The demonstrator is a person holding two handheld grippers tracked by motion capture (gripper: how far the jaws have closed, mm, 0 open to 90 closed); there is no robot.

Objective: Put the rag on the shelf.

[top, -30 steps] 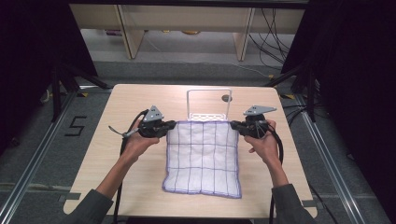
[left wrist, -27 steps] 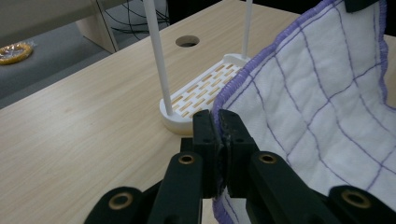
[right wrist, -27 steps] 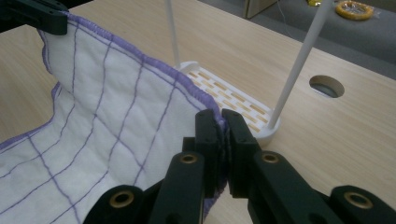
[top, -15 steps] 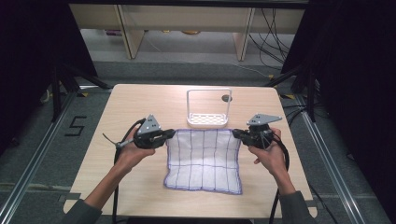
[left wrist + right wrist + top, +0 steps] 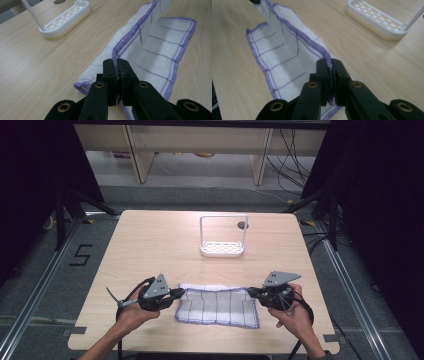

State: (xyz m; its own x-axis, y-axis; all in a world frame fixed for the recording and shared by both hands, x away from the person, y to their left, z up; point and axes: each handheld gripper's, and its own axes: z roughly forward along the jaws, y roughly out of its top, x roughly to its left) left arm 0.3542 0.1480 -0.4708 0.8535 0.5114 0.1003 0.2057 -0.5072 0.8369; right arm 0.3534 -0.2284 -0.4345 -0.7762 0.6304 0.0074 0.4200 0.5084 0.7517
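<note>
A white cloth (image 5: pixel 217 306) with a purple checked pattern and purple hem lies folded over on the near part of the table. My left gripper (image 5: pixel 177 293) is shut on its far left corner, and in the left gripper view the cloth (image 5: pixel 155 47) rises from my jaws as a raised edge. My right gripper (image 5: pixel 251 292) is shut on the far right corner; the right gripper view shows the cloth (image 5: pixel 284 50) stretching away from my jaws, its hem taut between the two grippers.
A white plastic rack (image 5: pixel 222 236) with a slotted base and upright frame stands at the table's (image 5: pixel 150 245) far middle, beside a small round hole (image 5: pixel 242 225). The rack (image 5: pixel 65 21) lies ahead to the left of my left gripper, and the rack (image 5: pixel 382 21) ahead to the right of my right gripper.
Both grippers have pulled the cloth's far edge toward the near side, folding it over on itself. The hands have moved down the table and away from the rack.
</note>
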